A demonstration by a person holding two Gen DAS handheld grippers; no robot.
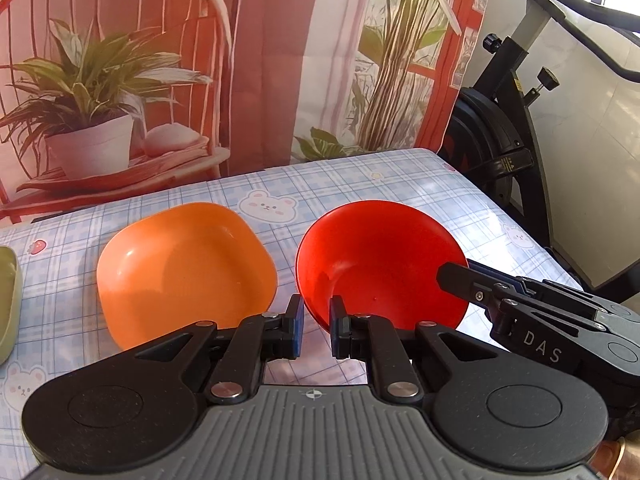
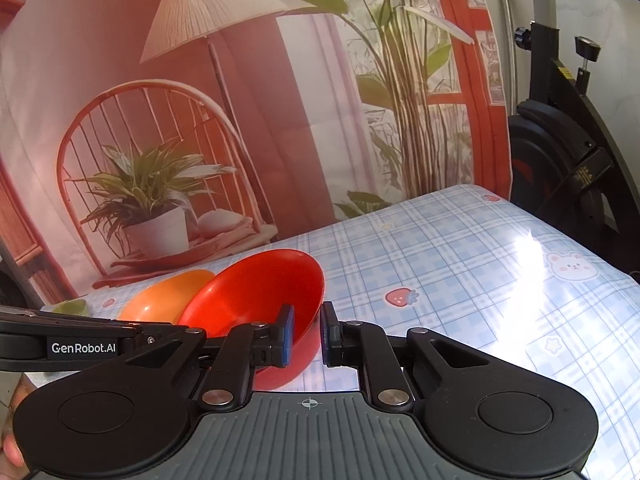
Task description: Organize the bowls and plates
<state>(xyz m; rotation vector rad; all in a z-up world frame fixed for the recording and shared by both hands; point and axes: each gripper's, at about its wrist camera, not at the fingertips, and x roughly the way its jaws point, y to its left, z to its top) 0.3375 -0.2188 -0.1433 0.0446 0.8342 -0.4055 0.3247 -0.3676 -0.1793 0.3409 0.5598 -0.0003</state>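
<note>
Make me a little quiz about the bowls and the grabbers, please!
1. True or false: the red bowl lies inside the orange plate.
2. What is the right gripper clamped on? A: the orange plate. B: the red bowl. C: nothing.
3. Which animal is printed on the tablecloth?
Key: 1 false, they lie side by side. 2 B. 3 a bear.
</note>
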